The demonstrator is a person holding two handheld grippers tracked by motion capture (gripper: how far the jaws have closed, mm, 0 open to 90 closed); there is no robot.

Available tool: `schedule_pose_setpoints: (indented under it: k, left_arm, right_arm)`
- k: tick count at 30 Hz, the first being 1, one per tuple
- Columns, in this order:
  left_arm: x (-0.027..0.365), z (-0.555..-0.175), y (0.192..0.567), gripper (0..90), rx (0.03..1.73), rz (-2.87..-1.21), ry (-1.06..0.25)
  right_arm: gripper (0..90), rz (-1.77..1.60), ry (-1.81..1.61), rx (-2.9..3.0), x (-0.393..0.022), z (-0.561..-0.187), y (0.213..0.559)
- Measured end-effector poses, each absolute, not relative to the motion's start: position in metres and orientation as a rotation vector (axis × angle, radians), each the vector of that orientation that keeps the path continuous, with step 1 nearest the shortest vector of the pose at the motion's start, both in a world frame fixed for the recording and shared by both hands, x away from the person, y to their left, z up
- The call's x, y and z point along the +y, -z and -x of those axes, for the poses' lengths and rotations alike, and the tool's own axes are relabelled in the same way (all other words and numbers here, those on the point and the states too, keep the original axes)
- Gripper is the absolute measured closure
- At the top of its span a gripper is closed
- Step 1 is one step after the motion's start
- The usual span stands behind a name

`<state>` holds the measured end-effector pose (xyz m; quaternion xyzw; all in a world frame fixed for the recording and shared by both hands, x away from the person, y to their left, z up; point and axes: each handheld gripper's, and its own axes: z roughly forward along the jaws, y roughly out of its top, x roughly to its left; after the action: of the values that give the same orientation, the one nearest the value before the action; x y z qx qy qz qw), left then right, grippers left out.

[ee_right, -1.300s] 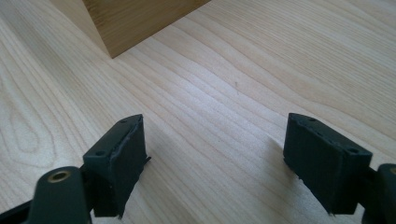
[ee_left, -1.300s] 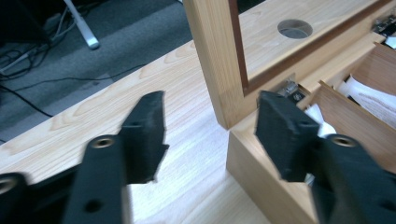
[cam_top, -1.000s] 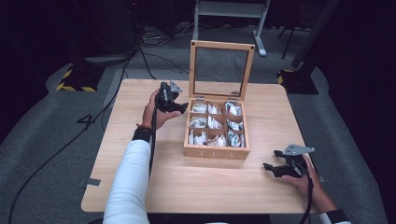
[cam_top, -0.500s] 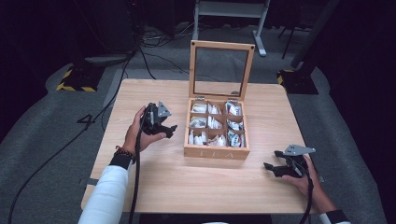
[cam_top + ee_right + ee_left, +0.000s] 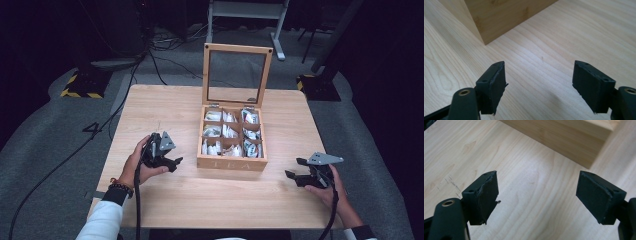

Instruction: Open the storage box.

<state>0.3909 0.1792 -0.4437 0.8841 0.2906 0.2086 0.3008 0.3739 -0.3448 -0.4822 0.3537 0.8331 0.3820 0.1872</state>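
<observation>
A wooden tea box sits on the light wood table, a little right of the middle, its glass-paned lid standing upright at the back. Inside are compartments in rows, each stuffed with small white packets; from the high view I can't make out what is printed on them, so tea bags is only my best reading.

The left gripper is held low over the table just left of the box's front corner, pointing towards it but apart from it. Its jaws stand open with nothing between them, only bare table showing through the gap. The box's side wall crosses the top of the left gripper view, close ahead.

The right gripper is low near the table's right front, well clear of the box and aimed at it. Its jaws have just been closing a little, yet they are still wide apart with nothing between them, just wood grain. A corner of the box rises ahead in the right gripper view.
</observation>
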Motion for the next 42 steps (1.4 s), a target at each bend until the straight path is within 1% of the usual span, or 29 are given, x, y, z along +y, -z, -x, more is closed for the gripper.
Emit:
schedule_pose_setpoints:
  k: [3,7,9,10,11,12,16,17,25,34,38,42]
  left_arm:
    - [0.183,-0.383,0.449,17.8,0.769,-2.337,-0.534]
    - [0.186,-0.373,0.457,17.6,0.762,-2.368,-0.522]
    - [0.189,-0.372,0.46,17.3,0.767,-2.37,-0.458]
    - [0.192,-0.37,0.462,18.3,0.777,-2.348,-0.455]
    - [0.193,-0.366,0.466,17.2,0.776,-2.369,-0.488]
    - [0.193,-0.366,0.466,17.1,0.776,-2.369,-0.488]
    - [0.197,-0.361,0.478,17.4,0.797,-2.386,-0.458]
    - [0.197,-0.357,0.482,17.6,0.789,-2.418,-0.466]
    - [0.2,-0.348,0.489,17.4,0.794,-2.413,-0.435]
    - [0.207,-0.35,0.496,16.5,0.816,-2.336,-0.368]
    - [0.214,-0.351,0.502,16.2,0.835,-2.275,-0.309]
    - [0.215,-0.35,0.504,15.6,0.837,-2.254,-0.315]
  right_arm:
    - [27.2,-0.979,-1.088,2.326,-0.346,-0.373,0.475]
    - [27.1,-0.972,-1.108,2.289,-0.348,-0.374,0.463]
    - [27.1,-0.968,-1.114,2.284,-0.348,-0.374,0.459]
    - [27.3,-0.962,-1.133,2.271,-0.348,-0.374,0.454]
    - [27.3,-0.958,-1.136,2.269,-0.348,-0.374,0.452]
    - [27.3,-0.958,-1.136,2.269,-0.348,-0.374,0.452]
    - [28.8,-0.943,-1.174,2.259,-0.346,-0.374,0.443]
    - [30.3,-0.925,-1.185,2.256,-0.345,-0.374,0.438]
    - [30.9,-0.896,-1.219,2.25,-0.336,-0.377,0.428]
    - [32.0,-0.816,-1.253,2.26,-0.309,-0.388,0.414]
    - [32.7,-0.79,-1.245,2.263,-0.298,-0.391,0.41]
    - [32.7,-0.762,-1.249,2.271,-0.287,-0.394,0.409]
